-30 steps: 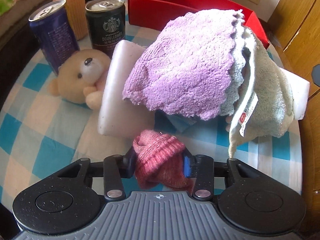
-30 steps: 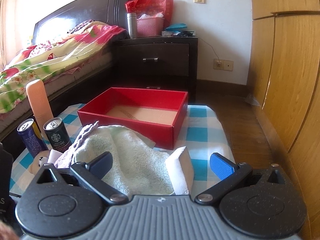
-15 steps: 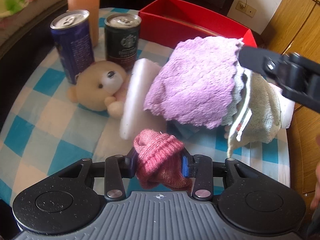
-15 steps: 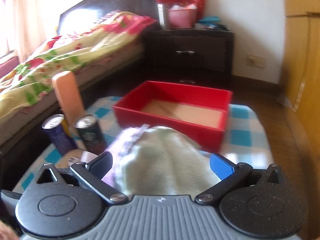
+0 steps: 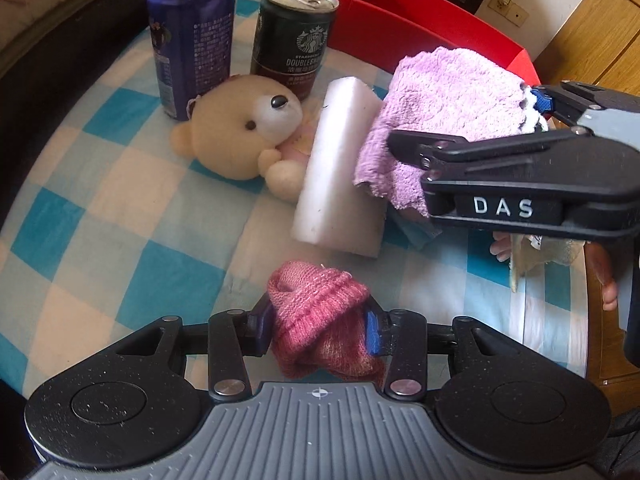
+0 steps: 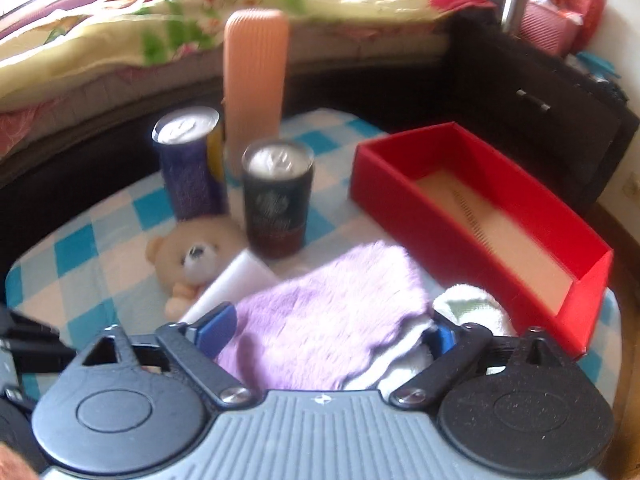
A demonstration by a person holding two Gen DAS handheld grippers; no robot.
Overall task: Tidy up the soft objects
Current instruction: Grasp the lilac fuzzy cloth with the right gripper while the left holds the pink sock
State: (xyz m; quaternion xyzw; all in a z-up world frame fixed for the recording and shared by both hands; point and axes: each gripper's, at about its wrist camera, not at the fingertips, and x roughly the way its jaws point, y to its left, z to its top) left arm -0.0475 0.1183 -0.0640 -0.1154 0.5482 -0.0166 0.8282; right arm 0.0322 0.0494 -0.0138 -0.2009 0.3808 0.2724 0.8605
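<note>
The left claw grips a pink knitted sock at the lower middle of the left wrist view, its blue pads pressed into both sides of the bundle, which hangs over the bench with its blue-and-white checked cloth.

The right claw is closing around a purple fluffy cloth at the lower middle of the right wrist view. The cloth lies between the 2 blue pads, with a pale green towel bunched under its right edge; blur hides whether the pads press on it yet. In the left wrist view this claw enters from the right edge, across the cloth.

A white foam block lies at frame centre in the left view, the cloth draped over its right side. A teddy bear lies against the block's left edge. Behind the bear stand 2 cans, a blue can at upper left and a dark coffee can just beside it. A tall orange ribbed container stands behind them in the right view.

A red box sits open at the right of the right view, close to the bench's far right edge, its tan floor bare. Open cloth shows at the left and lower left of the left view. A bed fills the upper left beyond the bench's far edge.
</note>
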